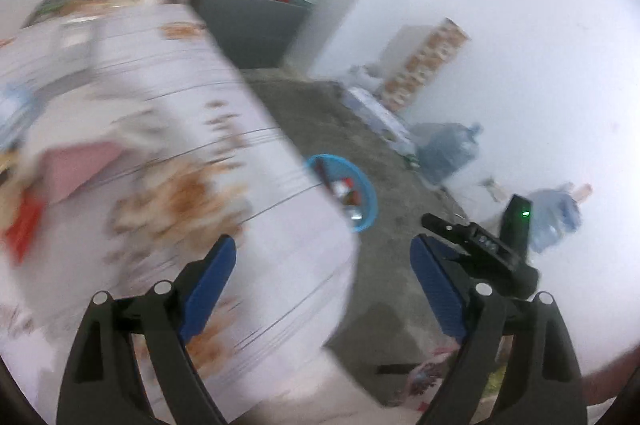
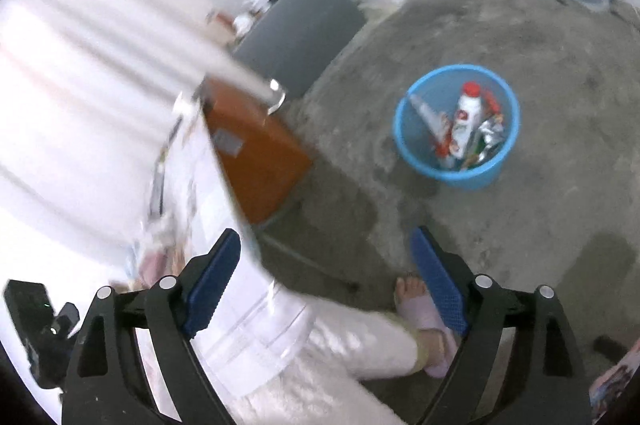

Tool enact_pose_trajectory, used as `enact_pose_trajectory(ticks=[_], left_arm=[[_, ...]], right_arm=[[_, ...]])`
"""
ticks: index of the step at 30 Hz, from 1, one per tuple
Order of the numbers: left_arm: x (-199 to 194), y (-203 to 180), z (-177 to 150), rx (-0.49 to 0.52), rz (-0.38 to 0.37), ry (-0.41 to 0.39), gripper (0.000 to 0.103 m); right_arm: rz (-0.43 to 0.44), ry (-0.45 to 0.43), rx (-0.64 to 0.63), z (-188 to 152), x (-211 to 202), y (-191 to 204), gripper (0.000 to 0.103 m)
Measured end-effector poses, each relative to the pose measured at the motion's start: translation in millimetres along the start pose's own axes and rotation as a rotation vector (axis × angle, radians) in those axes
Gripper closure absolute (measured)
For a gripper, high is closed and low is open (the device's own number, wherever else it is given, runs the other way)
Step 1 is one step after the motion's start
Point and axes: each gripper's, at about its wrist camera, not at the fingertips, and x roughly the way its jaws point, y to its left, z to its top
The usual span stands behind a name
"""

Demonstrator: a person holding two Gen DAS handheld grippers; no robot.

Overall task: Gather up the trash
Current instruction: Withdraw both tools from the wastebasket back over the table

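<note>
A blue plastic bin (image 2: pixel 456 123) stands on the concrete floor and holds a white bottle with a red cap (image 2: pixel 466 117) and several wrappers. In the left wrist view the bin (image 1: pixel 360 185) shows half hidden behind the table's edge. My left gripper (image 1: pixel 324 265) is open and empty, held above the table's near corner. My right gripper (image 2: pixel 326 265) is open and empty, held above the table's edge and the floor, well short of the bin. Blurred items, a pink one (image 1: pixel 76 165) and a red one (image 1: pixel 22 225), lie on the table at the left.
A table with a white patterned cloth (image 1: pixel 240 153) fills the left of both views. A grey cabinet (image 2: pixel 300 37) stands by the wall. Boxes (image 1: pixel 428 65) and large water bottles (image 1: pixel 448 149) line the far wall. A person's foot in a pink slipper (image 2: pixel 424 313) is on the floor.
</note>
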Motion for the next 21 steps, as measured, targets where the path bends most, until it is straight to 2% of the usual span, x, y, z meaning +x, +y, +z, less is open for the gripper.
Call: enact_pose_trajectory(ticks=[2, 4, 5, 7, 12, 15, 17, 21], left_arm=[[-26, 17, -16, -0.031, 0.057, -0.047, 0.016], [-47, 29, -24, -0.053, 0.099, -0.092, 0.009], [-60, 36, -28, -0.066, 0.131, -0.125, 0.007], [-78, 52, -35, -0.084, 0.168, -0.184, 0.006], [-102, 82, -40, -0.13, 0.226, -0.264, 0.005], [-113, 102, -42, -0.134, 0.287, -0.307, 0.005], [-119, 114, -45, -0.145, 0.305, -0.328, 0.005], [-124, 146, -46, -0.213, 0.29, -0.352, 0.005]], right_arm=[[-0.042, 0.01, -0.074, -10, 4, 25, 0.019], [-0.054, 0.02, -0.14, -18, 5, 49, 0.012], [-0.055, 0.019, -0.175, -20, 4, 60, 0.012], [-0.035, 0.018, -0.233, -25, 2, 76, 0.011], [0.031, 0.008, -0.319, -29, -4, 114, 0.011], [0.082, 0.028, -0.351, -28, 2, 134, 0.011], [0.1, 0.059, -0.367, -28, 10, 148, 0.011], [0.151, 0.109, -0.422, -27, 29, 182, 0.011]])
